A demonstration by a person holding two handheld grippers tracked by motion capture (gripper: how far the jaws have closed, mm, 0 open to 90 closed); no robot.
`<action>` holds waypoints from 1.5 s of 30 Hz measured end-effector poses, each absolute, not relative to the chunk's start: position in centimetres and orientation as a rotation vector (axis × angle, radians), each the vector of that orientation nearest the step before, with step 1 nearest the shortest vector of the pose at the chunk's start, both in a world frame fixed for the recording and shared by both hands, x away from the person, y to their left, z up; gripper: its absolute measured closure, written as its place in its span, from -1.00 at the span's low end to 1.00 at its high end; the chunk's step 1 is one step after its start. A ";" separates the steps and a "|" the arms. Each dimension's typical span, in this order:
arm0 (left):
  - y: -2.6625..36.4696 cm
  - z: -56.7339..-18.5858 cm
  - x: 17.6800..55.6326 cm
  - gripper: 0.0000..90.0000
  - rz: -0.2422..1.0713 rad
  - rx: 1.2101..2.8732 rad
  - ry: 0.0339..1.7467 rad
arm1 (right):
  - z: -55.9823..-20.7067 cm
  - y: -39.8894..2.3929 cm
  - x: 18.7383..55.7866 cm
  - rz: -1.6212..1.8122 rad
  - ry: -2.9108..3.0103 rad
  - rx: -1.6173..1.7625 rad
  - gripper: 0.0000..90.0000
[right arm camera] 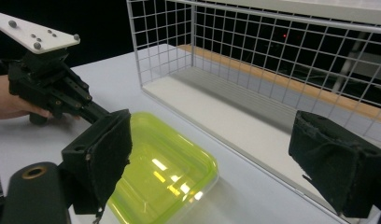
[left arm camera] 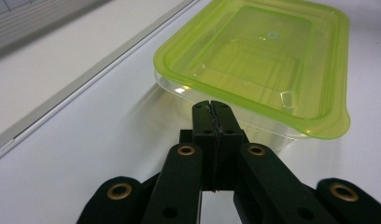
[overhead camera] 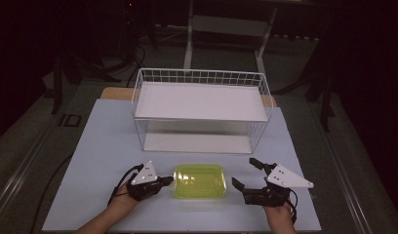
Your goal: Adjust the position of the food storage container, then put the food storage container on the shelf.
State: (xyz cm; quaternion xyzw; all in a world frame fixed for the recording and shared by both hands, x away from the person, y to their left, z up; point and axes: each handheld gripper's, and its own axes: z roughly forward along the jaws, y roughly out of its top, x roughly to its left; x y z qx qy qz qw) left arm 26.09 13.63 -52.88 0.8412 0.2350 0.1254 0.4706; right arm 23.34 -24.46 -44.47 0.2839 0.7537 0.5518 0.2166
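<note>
A clear plastic container with a yellow-green lid (overhead camera: 200, 181) lies flat on the table near the front edge, between both grippers. My left gripper (overhead camera: 169, 181) is shut, its tips right at the container's left side; in the left gripper view the closed jaws (left arm camera: 212, 106) meet just under the lid's rim (left arm camera: 254, 60). My right gripper (overhead camera: 244, 173) stands open to the right of the container, a short gap away. In the right gripper view its padded fingers (right arm camera: 104, 154) frame the container (right arm camera: 163, 177) and the other gripper beyond it.
A white wire basket rack (overhead camera: 202, 105) with an upper shelf stands behind the container at the table's middle back; its mesh (right arm camera: 254, 51) is close in the right gripper view. The pale table (overhead camera: 104, 146) has bare surface on both sides.
</note>
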 end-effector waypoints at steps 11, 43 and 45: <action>12.2 -53.2 26.8 1.00 0.279 2.035 0.565 | -44.5 -24.6 23.4 1.532 2.092 0.781 -0.71; 10.4 -51.4 28.5 -0.66 0.045 1.933 0.980 | -48.2 -22.5 26.5 1.350 2.238 0.974 -0.71; 10.4 -51.4 28.5 -0.60 0.044 1.934 0.982 | -48.6 -22.5 26.8 1.331 2.254 1.008 -0.69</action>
